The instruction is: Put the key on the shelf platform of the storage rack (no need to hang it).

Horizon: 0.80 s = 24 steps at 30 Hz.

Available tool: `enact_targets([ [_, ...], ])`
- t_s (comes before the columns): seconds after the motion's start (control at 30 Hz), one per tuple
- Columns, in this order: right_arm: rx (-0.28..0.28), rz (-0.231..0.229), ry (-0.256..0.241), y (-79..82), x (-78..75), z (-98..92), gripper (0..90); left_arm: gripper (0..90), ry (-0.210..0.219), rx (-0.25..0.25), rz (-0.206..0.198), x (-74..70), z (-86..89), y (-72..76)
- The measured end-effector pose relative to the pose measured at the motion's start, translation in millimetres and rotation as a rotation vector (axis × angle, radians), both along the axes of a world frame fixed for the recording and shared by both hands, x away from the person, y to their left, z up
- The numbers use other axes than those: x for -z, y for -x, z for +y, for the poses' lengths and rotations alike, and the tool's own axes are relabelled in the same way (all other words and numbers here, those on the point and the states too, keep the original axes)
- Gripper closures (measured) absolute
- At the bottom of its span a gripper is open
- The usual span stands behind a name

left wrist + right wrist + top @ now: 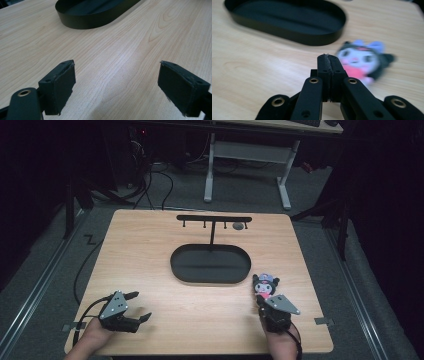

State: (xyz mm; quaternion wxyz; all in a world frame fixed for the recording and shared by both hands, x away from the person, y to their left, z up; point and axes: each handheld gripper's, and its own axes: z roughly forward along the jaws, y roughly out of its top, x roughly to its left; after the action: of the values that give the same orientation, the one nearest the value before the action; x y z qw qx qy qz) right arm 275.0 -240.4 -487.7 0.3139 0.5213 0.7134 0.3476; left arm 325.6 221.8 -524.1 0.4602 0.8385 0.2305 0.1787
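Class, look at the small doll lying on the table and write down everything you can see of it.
The doll is a small soft-looking character figure with a black hood or hair, a pale face with large eyes, a lilac cap or bow on top and a pink body. It lies on the wooden table, face up, just right of the black oval tray, apart from it. The right hand-held gripper, jaws shut, sits just before it; the blur hides whether they touch.
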Motion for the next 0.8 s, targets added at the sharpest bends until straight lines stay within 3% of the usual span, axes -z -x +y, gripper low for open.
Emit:
enact_targets([
  [0.2, -0.041, 0.069, 0.041, -8.2, 19.2, 16.4, 89.0, 15.5, -0.001, 0.002, 0.000, 0.0, 0.0, 0.1],
  [0.4, -0.010, 0.093, 0.051, -10.2, 24.5, 5.7, 87.8, 15.5, 0.000, 0.002, 0.000, 0.0, -0.1, -0.1],
  [0.67, 0.054, 0.099, 0.035, -9.6, 20.3, -18.6, 87.1, 15.5, 0.002, 0.002, 0.002, 0.0, -0.1, -0.4],
  [0.8, 0.030, 0.100, 0.024, -8.0, 18.2, -16.7, 84.6, 15.5, 0.001, 0.002, 0.002, 0.0, -0.1, -0.5],
])
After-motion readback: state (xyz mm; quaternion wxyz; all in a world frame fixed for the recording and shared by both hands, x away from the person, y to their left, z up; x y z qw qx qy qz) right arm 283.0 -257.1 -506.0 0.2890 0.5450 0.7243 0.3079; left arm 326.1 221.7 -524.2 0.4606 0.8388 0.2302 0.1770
